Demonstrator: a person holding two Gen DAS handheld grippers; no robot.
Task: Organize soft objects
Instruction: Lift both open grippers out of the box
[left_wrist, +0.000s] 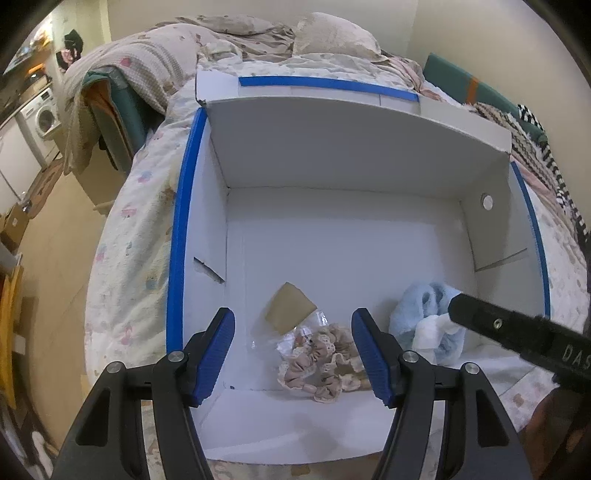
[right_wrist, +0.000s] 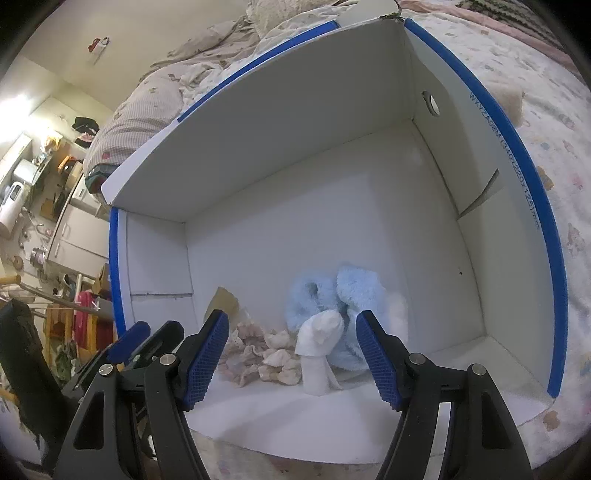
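Observation:
A white cardboard box with blue-taped rims lies open on a bed. On its floor near the front lie beige lace-edged scrunchies in clear wrap with a brown card. Right of them sits a fluffy pale-blue item with a white fabric piece in front. My left gripper hovers open above the scrunchies, nothing between its pads. My right gripper hovers open over the blue item and touches nothing. One of the right gripper's black fingers shows in the left wrist view.
The box rests on a patterned quilt, with crumpled blankets and a pillow behind it. The bed's left edge drops to a wood floor. A washing machine and cluttered shelves stand further left.

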